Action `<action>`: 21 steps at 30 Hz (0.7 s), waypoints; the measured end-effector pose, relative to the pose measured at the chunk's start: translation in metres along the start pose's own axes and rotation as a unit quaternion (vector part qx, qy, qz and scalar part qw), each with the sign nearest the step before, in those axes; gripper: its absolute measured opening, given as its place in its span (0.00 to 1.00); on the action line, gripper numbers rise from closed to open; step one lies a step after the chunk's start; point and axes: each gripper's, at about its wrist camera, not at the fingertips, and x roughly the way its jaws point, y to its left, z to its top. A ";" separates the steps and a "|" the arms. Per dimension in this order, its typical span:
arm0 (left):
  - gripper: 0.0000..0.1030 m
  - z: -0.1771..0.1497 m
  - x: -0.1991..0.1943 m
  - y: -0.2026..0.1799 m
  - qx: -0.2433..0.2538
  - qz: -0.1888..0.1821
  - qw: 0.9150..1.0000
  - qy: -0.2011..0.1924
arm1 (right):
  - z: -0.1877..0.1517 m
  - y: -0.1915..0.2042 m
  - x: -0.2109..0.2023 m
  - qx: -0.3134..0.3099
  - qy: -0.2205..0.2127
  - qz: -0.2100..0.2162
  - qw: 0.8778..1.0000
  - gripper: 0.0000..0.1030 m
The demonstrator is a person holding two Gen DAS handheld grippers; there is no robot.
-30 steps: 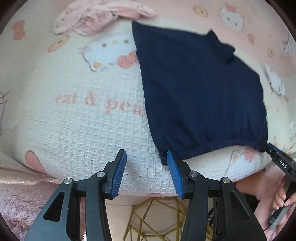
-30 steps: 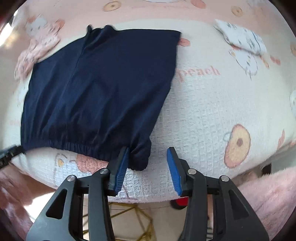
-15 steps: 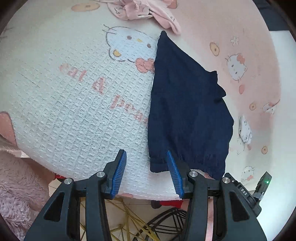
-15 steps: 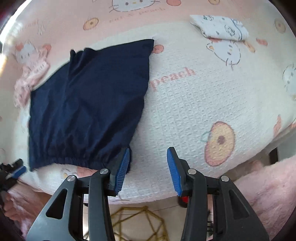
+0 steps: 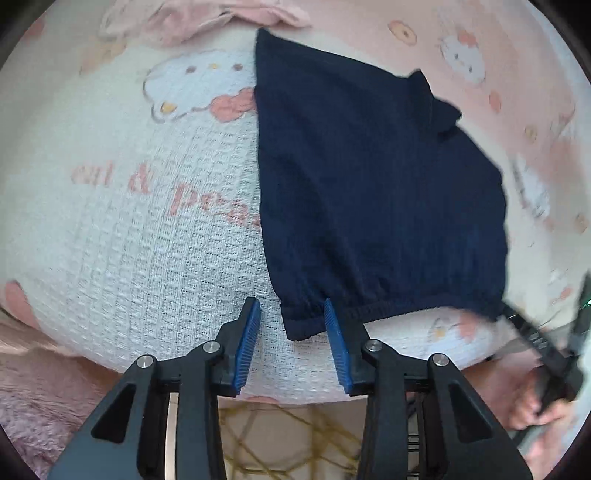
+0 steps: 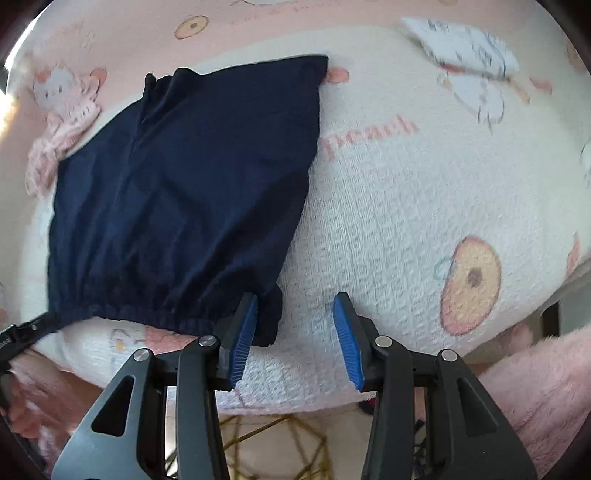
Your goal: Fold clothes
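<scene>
You've got bare white waffle-weave blanket [image 5: 122, 258] w/ cartoon print left of the flat navy elastic-waist shorts [image 5: 369, 177] and right of them too, all passable. Crumpled pink garment [image 5: 192, 18] blocks far-left edge; folded white printed cloth [image 6: 461, 48] sits far right.

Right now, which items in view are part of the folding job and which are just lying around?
In the job:
- navy shorts, flat on the blanket
- left gripper, open at one waistband corner
- right gripper, open at the other corner

Lying about:
- pink garment, crumpled beyond the shorts
- white printed garment, folded
- cartoon-print blanket, only the work surface
</scene>
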 end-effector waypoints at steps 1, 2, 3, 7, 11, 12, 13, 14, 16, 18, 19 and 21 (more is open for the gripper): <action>0.34 -0.002 -0.001 -0.005 0.012 0.006 1.000 -0.005 | -0.001 0.003 0.000 -0.005 0.001 0.004 1.000 0.41; 0.34 -0.003 -0.002 -0.009 0.016 -0.020 1.000 -0.007 | -0.002 0.006 0.001 -0.011 0.001 0.008 1.000 0.41; 0.34 -0.004 -0.004 -0.013 0.021 -0.040 0.999 -0.010 | -0.003 0.009 0.001 -0.016 0.002 0.011 1.000 0.41; 0.33 -0.005 -0.002 -0.011 0.014 -0.033 0.999 -0.010 | -0.009 0.018 0.007 -0.038 -0.002 -0.025 0.999 0.41; 0.18 -0.004 -0.002 0.005 -0.019 -0.055 0.998 -0.007 | -0.008 0.011 0.005 -0.013 -0.001 0.001 1.000 0.23; 0.17 -0.004 -0.003 0.008 -0.026 -0.063 0.998 -0.007 | -0.008 0.011 0.004 -0.015 -0.002 0.002 1.000 0.18; 0.15 -0.005 -0.004 0.011 -0.032 -0.070 0.997 -0.008 | -0.008 0.010 0.004 -0.017 -0.003 0.003 1.000 0.13; 0.15 -0.005 -0.006 0.015 -0.038 -0.078 0.996 -0.009 | -0.009 0.011 0.003 -0.016 -0.005 0.007 1.000 0.11; 0.14 -0.009 -0.010 0.018 -0.039 -0.079 0.996 -0.010 | -0.011 0.012 0.000 -0.015 -0.006 0.016 1.000 0.09; 0.14 -0.013 -0.015 0.019 -0.030 -0.077 0.997 -0.012 | -0.013 0.015 -0.004 -0.025 -0.008 0.013 1.000 0.09; 0.14 -0.015 -0.017 0.019 -0.023 -0.075 0.997 -0.013 | -0.015 0.017 -0.007 -0.030 -0.011 0.014 0.999 0.08; 0.14 -0.018 -0.023 0.021 -0.015 -0.079 0.997 -0.018 | -0.018 0.020 -0.015 -0.040 -0.021 0.014 0.999 0.08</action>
